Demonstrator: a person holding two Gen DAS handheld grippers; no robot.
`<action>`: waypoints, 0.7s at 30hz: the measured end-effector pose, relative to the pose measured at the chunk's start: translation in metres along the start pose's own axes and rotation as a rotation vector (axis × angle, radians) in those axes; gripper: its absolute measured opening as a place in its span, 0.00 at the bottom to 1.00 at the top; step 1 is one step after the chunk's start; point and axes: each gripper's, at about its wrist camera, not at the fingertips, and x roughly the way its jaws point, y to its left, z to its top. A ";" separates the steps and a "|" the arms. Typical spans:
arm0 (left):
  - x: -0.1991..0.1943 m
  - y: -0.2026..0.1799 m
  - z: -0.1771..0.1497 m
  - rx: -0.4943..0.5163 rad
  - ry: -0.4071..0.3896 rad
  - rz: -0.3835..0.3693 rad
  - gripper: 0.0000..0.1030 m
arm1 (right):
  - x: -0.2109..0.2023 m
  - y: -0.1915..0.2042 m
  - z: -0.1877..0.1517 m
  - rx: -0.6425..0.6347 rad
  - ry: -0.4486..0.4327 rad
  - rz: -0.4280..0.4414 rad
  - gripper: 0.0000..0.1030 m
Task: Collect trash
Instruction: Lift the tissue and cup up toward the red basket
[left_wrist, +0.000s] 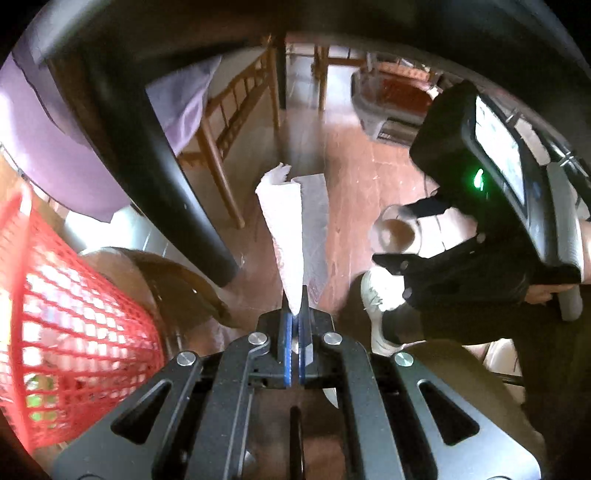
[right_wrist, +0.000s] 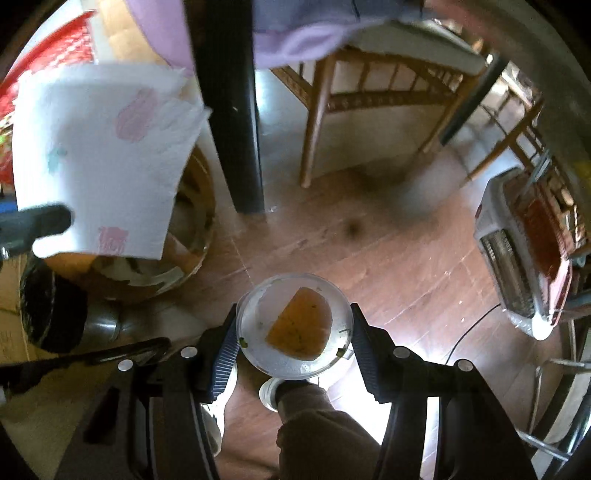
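A: What does the left gripper have?

B: Its blue-padded fingers are clenched on the lower edge of a white paper napkin with faint pink and green prints. In the left wrist view the napkin stands straight out ahead of the fingertips, folded into a narrow wedge. In the right wrist view the same napkin shows broadside, a wide flat sheet with one dark finger of the left gripper at its lower left edge.

A: And the right gripper?

B: Its ribbed fingers are grasping a clear round plastic cup with orange-brown liquid in the bottom, one finger pressed on each side of the rim. The liquid pools to one side, so the cup is tilted. From the left wrist view the cup is blurred, off to the right of the left fingers, under the black body of the right gripper.

A: What lies around them?

B: To the left of the left fingers is a red plastic mesh basket, blurred. Beyond it a black table leg runs down to the reddish-brown wooden floor. A brown round bin sits below the napkin, left of the right fingers. A wooden chair stands ahead, and a white space heater is off to the right.
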 end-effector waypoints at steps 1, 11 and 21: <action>-0.010 -0.002 0.001 -0.001 -0.009 -0.004 0.03 | -0.009 0.001 -0.003 -0.009 -0.009 -0.004 0.55; -0.106 -0.018 0.002 -0.030 -0.090 -0.005 0.03 | -0.104 0.027 -0.044 -0.035 -0.122 -0.018 0.55; -0.186 -0.053 -0.024 -0.104 -0.218 0.014 0.03 | -0.211 0.044 -0.092 -0.015 -0.310 -0.028 0.55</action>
